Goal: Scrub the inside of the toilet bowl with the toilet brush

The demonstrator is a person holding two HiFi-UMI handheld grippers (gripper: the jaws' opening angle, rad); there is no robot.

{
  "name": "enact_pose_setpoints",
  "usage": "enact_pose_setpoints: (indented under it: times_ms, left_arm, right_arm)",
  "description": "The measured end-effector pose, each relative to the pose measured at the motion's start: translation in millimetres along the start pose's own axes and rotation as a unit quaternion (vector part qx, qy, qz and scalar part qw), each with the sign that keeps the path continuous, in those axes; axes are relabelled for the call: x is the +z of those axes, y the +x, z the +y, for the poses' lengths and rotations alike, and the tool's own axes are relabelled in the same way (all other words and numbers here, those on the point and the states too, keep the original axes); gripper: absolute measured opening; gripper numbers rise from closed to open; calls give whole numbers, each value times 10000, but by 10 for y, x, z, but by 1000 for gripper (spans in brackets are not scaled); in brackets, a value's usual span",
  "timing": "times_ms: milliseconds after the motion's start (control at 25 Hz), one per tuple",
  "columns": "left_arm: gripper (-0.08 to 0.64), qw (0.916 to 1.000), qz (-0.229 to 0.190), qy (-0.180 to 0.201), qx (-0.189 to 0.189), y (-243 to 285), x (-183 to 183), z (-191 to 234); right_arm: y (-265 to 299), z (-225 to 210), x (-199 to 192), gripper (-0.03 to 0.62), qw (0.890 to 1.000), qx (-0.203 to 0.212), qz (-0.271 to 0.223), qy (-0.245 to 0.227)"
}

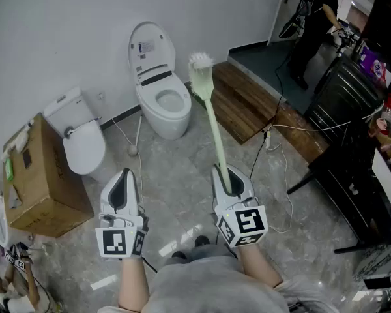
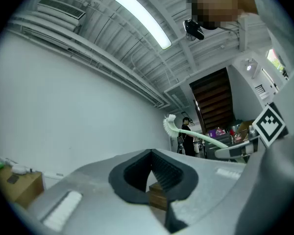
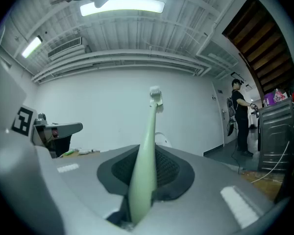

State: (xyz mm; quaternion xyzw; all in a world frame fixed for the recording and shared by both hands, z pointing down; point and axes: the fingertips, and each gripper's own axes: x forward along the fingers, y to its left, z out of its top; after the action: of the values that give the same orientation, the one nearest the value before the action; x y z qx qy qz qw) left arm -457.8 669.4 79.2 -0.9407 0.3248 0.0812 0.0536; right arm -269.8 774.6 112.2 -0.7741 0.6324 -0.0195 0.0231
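Toilet brush (image 1: 212, 119) gripped by its handle in the closed right tool (image 1: 229, 178), its long axis pointing forward and up. The bristle head is raised in the air, not yet in the open toilet bowl (image 1: 183, 107), which stands ahead-left at the floor's far edge. The left tool (image 1: 122, 186) is closed on nothing. The bowl's depth is hardly made out.

Grey left gripper (image 1: 122, 176) and right gripper (image 1: 227, 175), black-padded jaws.

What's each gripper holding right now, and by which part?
Right gripper grips the toilet brush at the bottom end of its handle, bristle head at the far end. Left gripper holds nothing, jaws together.
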Motion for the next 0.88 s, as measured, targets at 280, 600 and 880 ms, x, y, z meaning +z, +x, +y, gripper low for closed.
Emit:
enact_pose_setpoints:
  times_ms: [280,600,880]
  left_arm:
    - [0,10000,-27,-92,9,22,-34,90]
    - [0,10000,-23,-82,44,107,-53,118]
    - [0,10000,-21,-21,78,309,-109,46]
  right_arm:
    - [79,51,-17,58,10000,29,16,9]
    - [177,4,-54,58,9999,43,93,5]
    - [317,-176,-165,58,9996,180,189,118]
